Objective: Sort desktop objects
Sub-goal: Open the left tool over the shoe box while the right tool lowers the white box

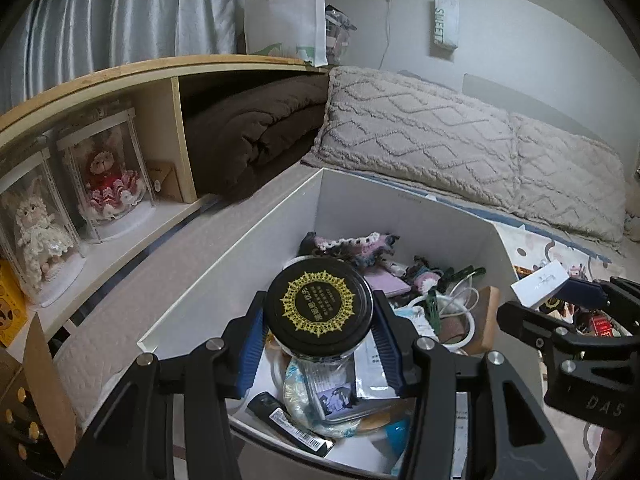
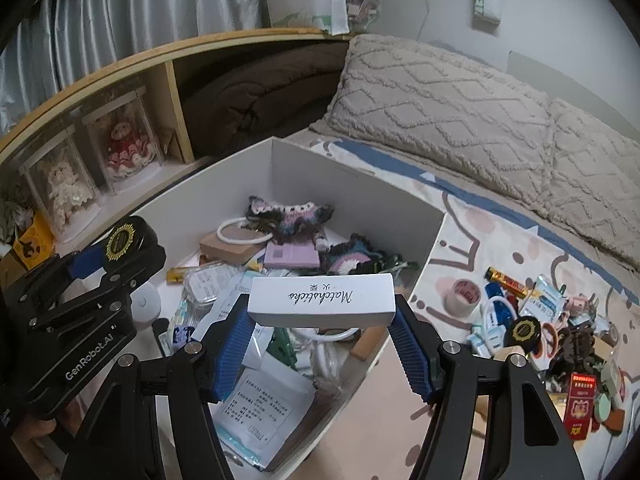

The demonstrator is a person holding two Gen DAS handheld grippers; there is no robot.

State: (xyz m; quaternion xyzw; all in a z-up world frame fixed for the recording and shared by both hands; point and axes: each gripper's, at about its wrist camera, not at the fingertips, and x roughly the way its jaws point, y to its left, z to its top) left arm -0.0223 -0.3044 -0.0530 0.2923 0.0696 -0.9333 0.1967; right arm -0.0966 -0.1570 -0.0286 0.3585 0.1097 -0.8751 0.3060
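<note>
My left gripper (image 1: 319,320) is shut on a clear jar with a black lid bearing a gold emblem (image 1: 319,306); it hangs above the white storage box (image 1: 280,216). The same jar (image 2: 127,242) and left gripper (image 2: 96,268) appear at the left of the right wrist view. My right gripper (image 2: 322,312) is shut on a long white matchbox (image 2: 322,299) printed with script, held over the box (image 2: 352,196) near its right wall. That matchbox (image 1: 541,283) shows at the right edge of the left wrist view, in the right gripper (image 1: 560,300).
The box holds crochet pieces (image 2: 290,216), a white ring (image 2: 244,232), a pink card (image 2: 292,257), papers and cables. Several loose items lie on the patterned sheet to the right: tape roll (image 2: 464,295), red packet (image 2: 580,404), another black lid (image 2: 526,332). Pillows (image 2: 440,100) behind; shelf with dolls (image 1: 108,176) left.
</note>
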